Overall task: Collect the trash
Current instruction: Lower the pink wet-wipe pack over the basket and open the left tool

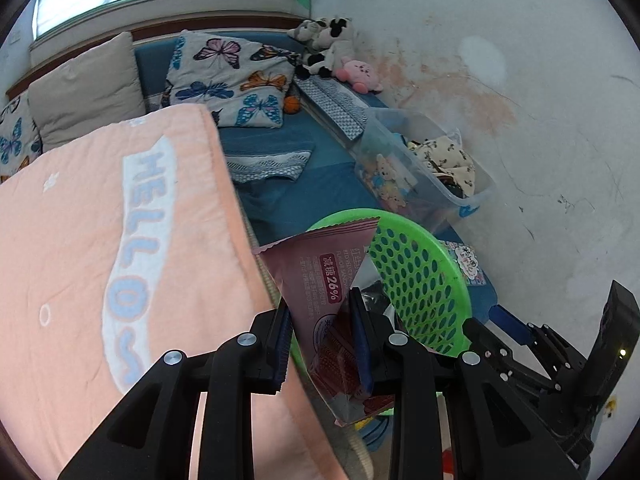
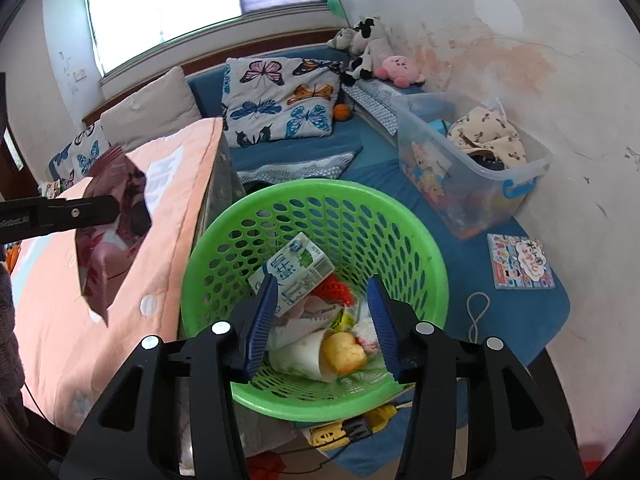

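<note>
My left gripper (image 1: 322,340) is shut on a pink snack wrapper (image 1: 320,276) and holds it in the air beside the green basket (image 1: 424,280). In the right wrist view the wrapper (image 2: 116,216) hangs from the left gripper (image 2: 108,208) over the peach blanket, left of the basket. My right gripper (image 2: 324,320) is open just above the green perforated basket (image 2: 416,248). The basket holds a milk carton (image 2: 296,268), red netting (image 2: 334,290), crumpled paper and a yellow piece of food (image 2: 344,350).
A peach "HELLO" blanket (image 1: 100,260) covers a raised surface on the left. A clear storage bin (image 2: 472,168) with clothes and toys stands by the right wall. A booklet (image 2: 520,260) and cord lie on the blue mat. Butterfly pillows and plush toys are at the back.
</note>
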The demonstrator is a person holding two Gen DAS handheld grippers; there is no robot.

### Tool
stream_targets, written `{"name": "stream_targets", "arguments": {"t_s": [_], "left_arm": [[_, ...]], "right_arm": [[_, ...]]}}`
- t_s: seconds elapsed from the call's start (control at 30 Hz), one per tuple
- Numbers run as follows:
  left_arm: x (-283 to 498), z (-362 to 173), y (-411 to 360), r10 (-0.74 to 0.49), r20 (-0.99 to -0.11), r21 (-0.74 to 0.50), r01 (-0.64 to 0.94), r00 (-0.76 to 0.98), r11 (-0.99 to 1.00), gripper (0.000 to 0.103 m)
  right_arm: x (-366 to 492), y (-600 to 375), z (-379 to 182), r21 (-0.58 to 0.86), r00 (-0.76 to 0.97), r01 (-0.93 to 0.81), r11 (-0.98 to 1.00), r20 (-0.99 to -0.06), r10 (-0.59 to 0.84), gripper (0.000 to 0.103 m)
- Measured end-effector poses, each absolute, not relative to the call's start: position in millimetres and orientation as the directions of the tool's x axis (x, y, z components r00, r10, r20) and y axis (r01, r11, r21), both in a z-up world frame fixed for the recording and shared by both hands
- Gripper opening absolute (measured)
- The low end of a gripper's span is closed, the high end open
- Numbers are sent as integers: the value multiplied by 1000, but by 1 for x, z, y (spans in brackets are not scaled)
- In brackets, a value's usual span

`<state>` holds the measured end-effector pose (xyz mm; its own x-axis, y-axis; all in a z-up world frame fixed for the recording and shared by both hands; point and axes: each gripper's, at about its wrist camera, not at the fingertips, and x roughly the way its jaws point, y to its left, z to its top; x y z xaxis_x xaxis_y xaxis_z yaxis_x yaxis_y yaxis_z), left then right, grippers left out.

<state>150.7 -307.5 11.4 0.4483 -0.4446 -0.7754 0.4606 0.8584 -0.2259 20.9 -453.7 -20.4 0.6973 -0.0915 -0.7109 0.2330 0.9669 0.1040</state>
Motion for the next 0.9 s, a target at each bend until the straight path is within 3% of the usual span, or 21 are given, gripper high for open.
{"name": "stream_targets", "arguments": {"t_s": [0.17, 0.5, 0.9], "left_arm": [[147, 10, -325, -468, -756, -215, 501, 458, 838, 27], [148, -6, -348, -481, -755, -198, 544, 445, 816, 30], [143, -1, -349, -513, -716, -188, 577, 473, 795, 59]], "right_arm": [[8, -457, -16, 103, 709, 241, 965, -698, -103, 55], [-8, -456, -8, 110, 729, 234, 966, -677, -100, 56], [-14, -450, -8, 123, 743, 237, 964, -662, -98, 64]]}}
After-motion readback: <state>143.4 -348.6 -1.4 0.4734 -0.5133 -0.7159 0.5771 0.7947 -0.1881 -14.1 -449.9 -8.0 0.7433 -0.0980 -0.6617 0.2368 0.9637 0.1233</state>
